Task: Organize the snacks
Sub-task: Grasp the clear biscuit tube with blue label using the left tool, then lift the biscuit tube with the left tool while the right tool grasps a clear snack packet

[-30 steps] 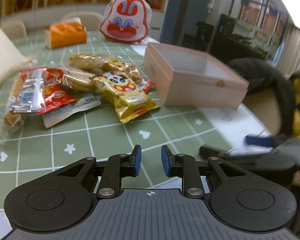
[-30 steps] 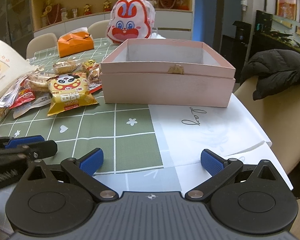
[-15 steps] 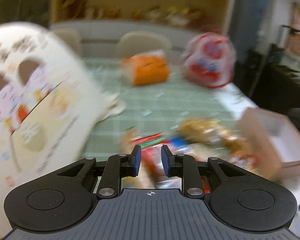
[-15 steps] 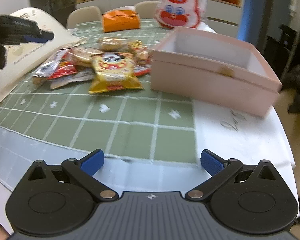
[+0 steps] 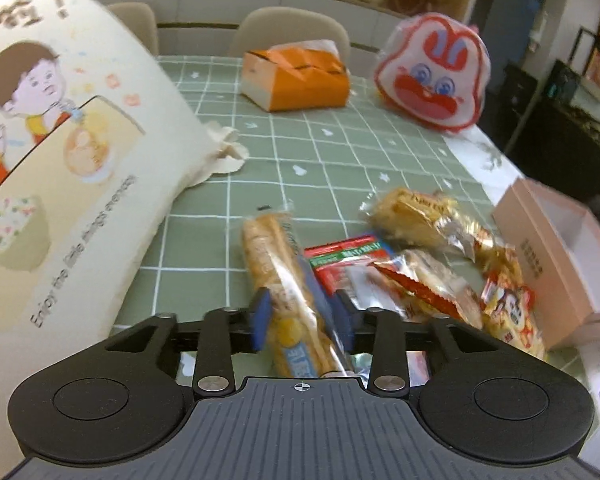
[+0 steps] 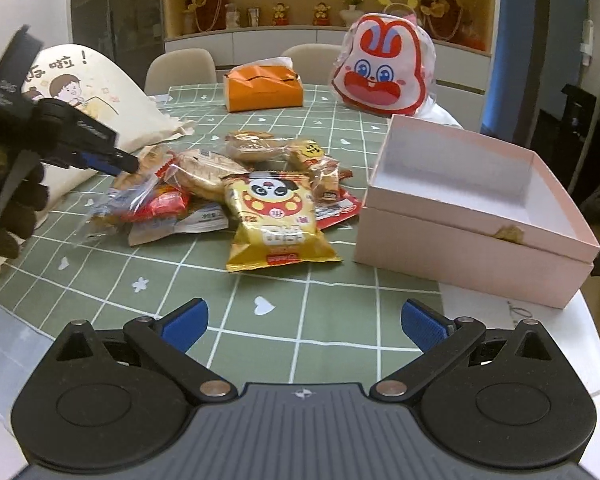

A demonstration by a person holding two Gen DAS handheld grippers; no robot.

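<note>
A: Where are the left tongs (image 5: 302, 326)?
B: Down over the near end of the long clear-wrapped biscuit packet (image 5: 278, 264), at the left edge of the heap on the counter (image 5: 332, 160) with its green white-gridded cloth; the blue pads stand either side of the packet, and the jaws have just been opening; whether the pads touch the wrapper I cannot tell, though they do not look pressed in.
A: And from the other camera?
B: The left tongs (image 6: 126, 166) come in from the left, held by a dark-gloved hand (image 6: 8, 208), tips at that same packet (image 6: 128, 196).
A: The right tongs (image 6: 302, 320)?
B: Wide apart, nothing between them; hanging above bare cloth in front of the heap.
A: What is in the heap?
B: A yellow foil pouch with a panda face (image 6: 274, 220) nearest the front; a red-and-green wrapped snack (image 5: 346, 258); several clear packets of golden pastries (image 5: 420, 216) behind.
A: The box?
B: The open pale pink cardboard box (image 6: 472, 216) sits just right of the heap; its inside looks empty as far as shows.
A: Anything else?
B: A cream cloth bag printed with a cartoon child (image 5: 56, 152) on the left; an orange tissue box (image 5: 296, 80) and a red-and-white rabbit-faced bag (image 5: 432, 84) at the far end.
</note>
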